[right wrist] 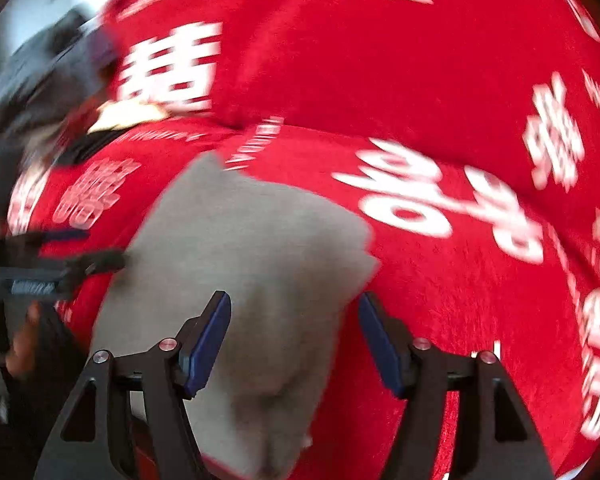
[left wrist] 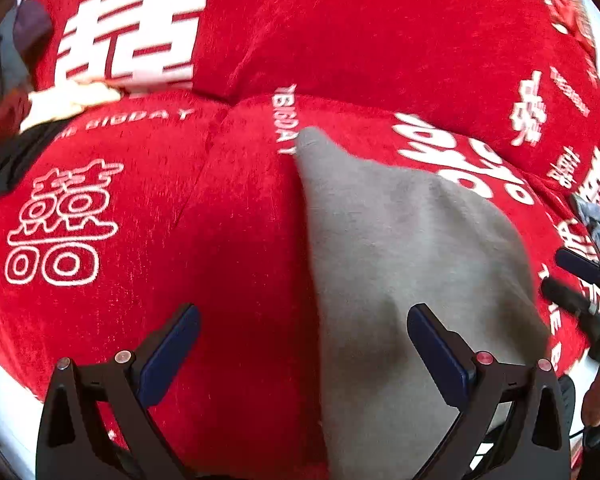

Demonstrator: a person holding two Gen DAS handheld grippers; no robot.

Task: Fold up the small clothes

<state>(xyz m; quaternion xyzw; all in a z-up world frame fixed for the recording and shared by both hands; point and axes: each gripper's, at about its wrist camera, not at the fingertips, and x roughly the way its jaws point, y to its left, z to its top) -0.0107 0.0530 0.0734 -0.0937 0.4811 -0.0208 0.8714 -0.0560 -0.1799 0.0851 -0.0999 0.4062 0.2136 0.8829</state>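
A small grey garment (left wrist: 400, 264) lies on a red cloth with white characters (left wrist: 228, 220). In the left wrist view it fills the lower right, one corner pointing away. My left gripper (left wrist: 304, 344) is open above the garment's left edge, one finger over red cloth, the other over grey. In the right wrist view, which is motion-blurred, the grey garment (right wrist: 252, 248) lies in the middle. My right gripper (right wrist: 294, 336) is open and empty above its near right part. The right gripper also shows at the right edge of the left wrist view (left wrist: 576, 280).
The red cloth (right wrist: 440, 80) covers a soft cushioned surface with a seam across the middle. A pale object and dark items (left wrist: 60, 100) lie at the far left. A white surface edge (left wrist: 4, 400) shows at the bottom left.
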